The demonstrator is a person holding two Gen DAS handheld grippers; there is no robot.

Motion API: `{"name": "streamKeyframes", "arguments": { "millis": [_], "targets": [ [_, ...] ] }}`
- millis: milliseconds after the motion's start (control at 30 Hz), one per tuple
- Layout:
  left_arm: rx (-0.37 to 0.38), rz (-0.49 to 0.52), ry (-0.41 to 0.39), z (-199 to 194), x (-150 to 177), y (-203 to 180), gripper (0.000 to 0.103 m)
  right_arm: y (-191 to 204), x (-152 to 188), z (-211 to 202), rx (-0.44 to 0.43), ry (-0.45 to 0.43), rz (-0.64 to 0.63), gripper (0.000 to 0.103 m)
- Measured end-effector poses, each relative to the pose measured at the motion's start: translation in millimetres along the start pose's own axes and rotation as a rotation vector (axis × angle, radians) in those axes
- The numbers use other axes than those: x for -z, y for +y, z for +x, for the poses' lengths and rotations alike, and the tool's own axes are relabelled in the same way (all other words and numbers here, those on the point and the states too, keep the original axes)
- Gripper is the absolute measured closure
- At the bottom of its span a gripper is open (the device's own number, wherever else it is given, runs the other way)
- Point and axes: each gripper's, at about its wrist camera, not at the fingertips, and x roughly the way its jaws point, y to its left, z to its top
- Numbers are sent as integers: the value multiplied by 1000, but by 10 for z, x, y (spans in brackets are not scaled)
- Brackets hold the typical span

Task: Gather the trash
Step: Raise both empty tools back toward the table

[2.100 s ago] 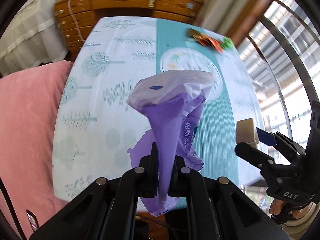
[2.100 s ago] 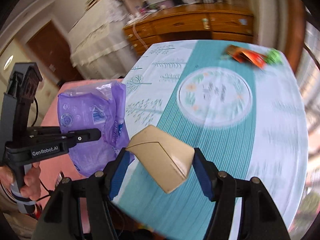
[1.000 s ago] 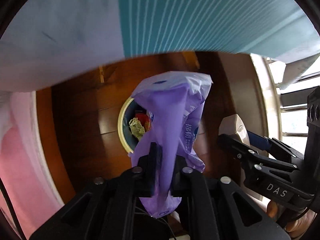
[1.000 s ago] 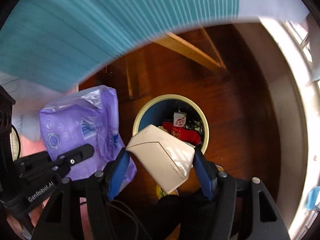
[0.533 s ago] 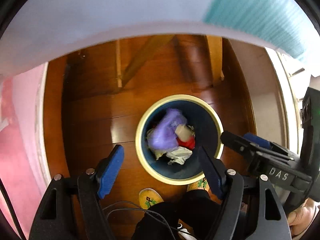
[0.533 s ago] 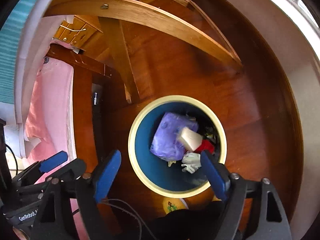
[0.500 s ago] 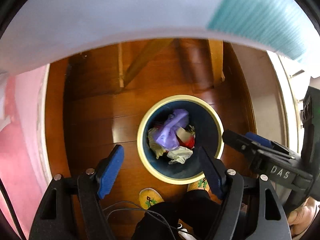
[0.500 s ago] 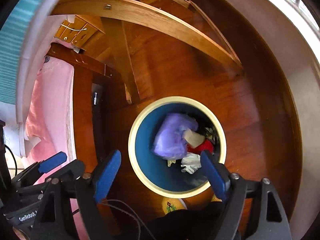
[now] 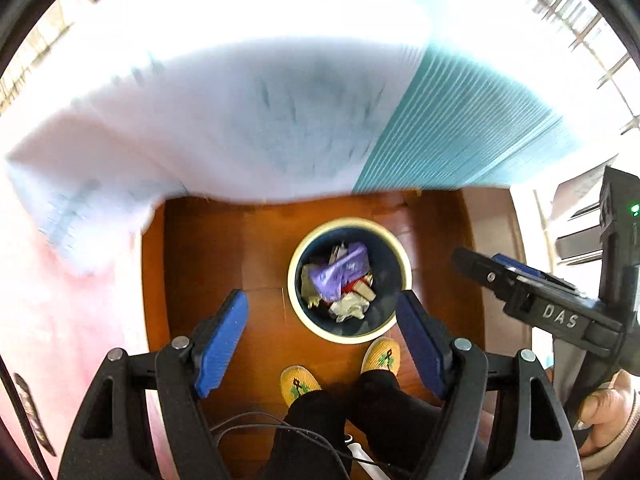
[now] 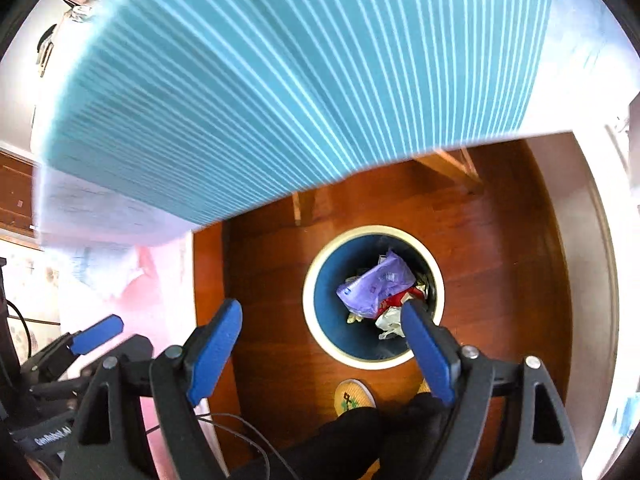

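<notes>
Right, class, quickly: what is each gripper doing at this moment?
Left gripper: open, holding nothing, above the round cream-rimmed blue bin.
Right gripper: open, holding nothing; the purple plastic bag lies in the bin.

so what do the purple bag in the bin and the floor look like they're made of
Purple bag: thin plastic film, probably; it's crumpled, slightly glossy and printed. Floor: wood, likely varnished; reddish-brown boards with seams and a sheen.
</notes>
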Motion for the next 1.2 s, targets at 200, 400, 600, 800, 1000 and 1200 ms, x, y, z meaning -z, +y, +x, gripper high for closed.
{"name": "streamKeyframes", "arguments": {
  "millis": [200,400,600,800,1000,1200],
  "targets": [
    [18,27,-102,-934,-302,0,29,383,-109,-742,0,-46,-22,21],
    [42,78,-222,-1778,-565,-13,28,735,-210,-1512,-10,-141,-62,21],
    [62,122,-307,-2404,-758,-47,28,993,-263,-2115,-4,-265,-99,21],
    [119,138,-362,-2782,-913,-9,28,1218,-325,-2534,21,-364,-151,21],
    [198,135,-370,-2893,-1115,-7,28,1370,-448,-2769,76,-434,-157,21],
    [202,162,-413,-3008,-1334,-121,28,1472,-664,-3019,165,-513,-188,21]
  ]
}}
